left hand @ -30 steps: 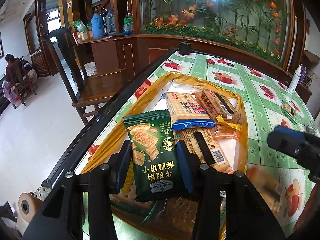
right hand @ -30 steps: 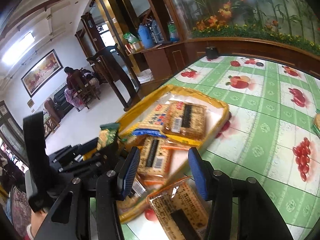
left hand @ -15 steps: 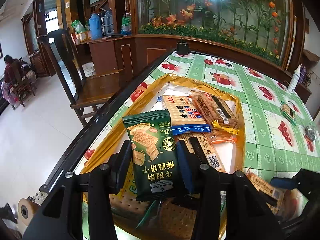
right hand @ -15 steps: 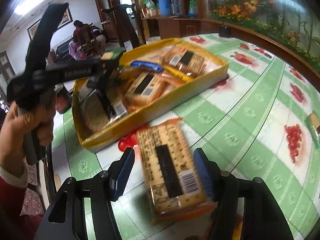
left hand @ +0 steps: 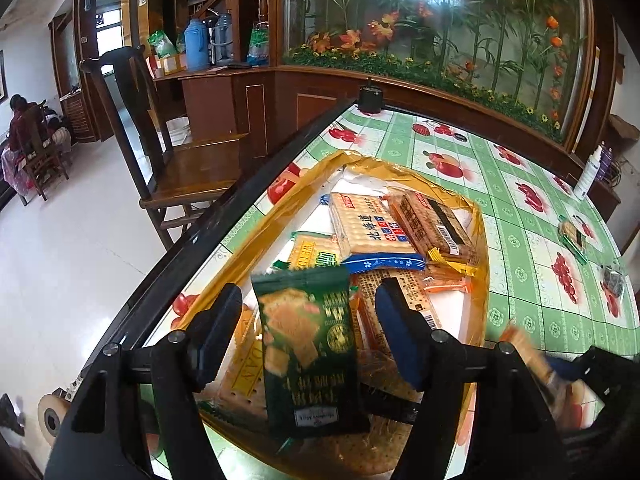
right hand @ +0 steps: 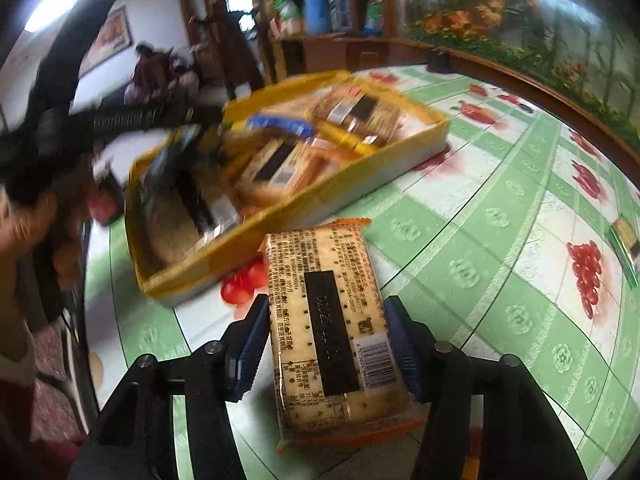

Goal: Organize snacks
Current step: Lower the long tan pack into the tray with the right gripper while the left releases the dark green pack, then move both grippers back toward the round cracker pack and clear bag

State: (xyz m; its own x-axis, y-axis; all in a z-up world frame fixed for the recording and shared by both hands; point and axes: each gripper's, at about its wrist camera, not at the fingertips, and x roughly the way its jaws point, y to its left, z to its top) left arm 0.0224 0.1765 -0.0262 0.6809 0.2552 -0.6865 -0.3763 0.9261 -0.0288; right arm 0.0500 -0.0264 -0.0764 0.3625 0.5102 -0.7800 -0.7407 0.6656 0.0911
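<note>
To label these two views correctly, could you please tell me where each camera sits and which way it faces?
Left wrist: on the left gripper, looking down along its fingers into the yellow tray; jaws opening around the green cracker packet.
Right wrist: on the right gripper, facing the fruit-print tablecloth; jaws closing on an orange-edged cracker packet; a hand shows at left.
Shared: tray, tablecloth, each other's gripper.
</note>
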